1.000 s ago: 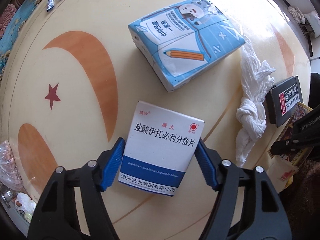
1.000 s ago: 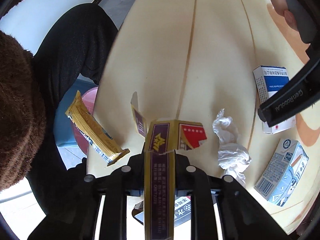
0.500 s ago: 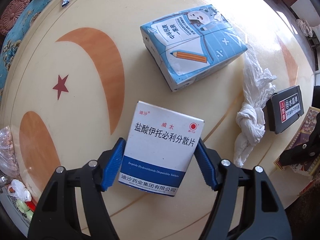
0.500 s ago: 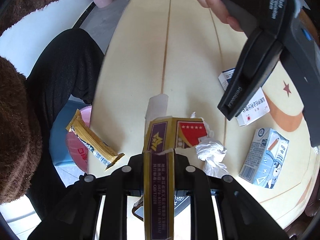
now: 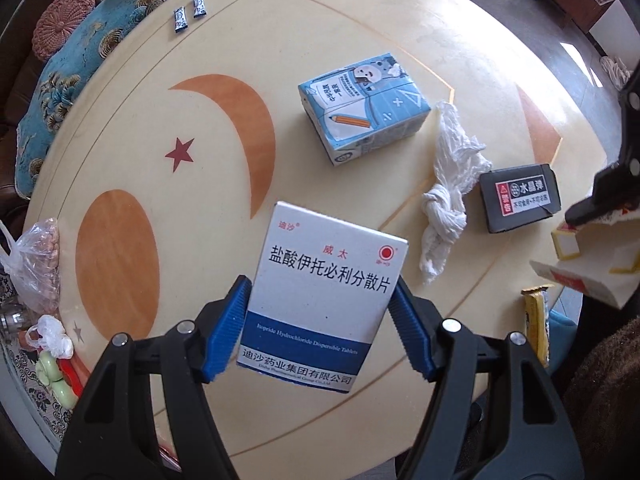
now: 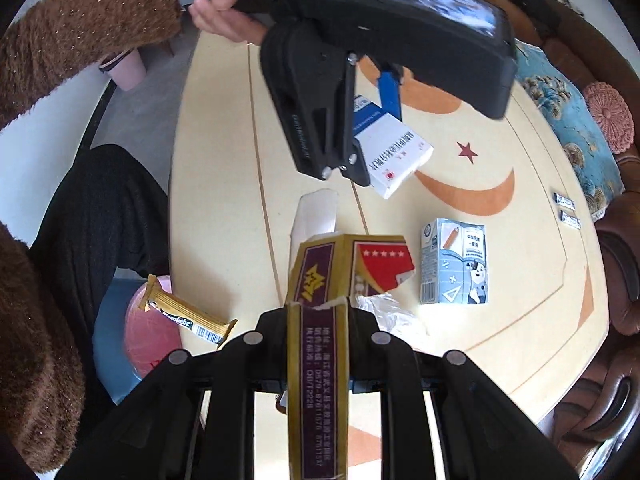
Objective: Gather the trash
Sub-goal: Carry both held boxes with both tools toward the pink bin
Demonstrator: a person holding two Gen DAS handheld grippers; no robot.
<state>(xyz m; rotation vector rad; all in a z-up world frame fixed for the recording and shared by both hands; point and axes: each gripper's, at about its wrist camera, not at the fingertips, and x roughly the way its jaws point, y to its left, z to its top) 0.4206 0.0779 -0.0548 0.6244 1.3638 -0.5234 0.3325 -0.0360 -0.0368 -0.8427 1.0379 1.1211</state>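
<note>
White medicine box [image 5: 320,304] in left tool [image 5: 318,328], torn carton [image 6: 320,344] in right tool [image 6: 318,364]

Round table [image 5: 360,20], milk carton [image 5: 362,106], crumpled tissue [image 5: 450,184], black box [image 5: 520,197]

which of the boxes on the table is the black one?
The small flat black box with the red warning label, lying beside the crumpled white tissue. The milk carton is blue and white.
</note>
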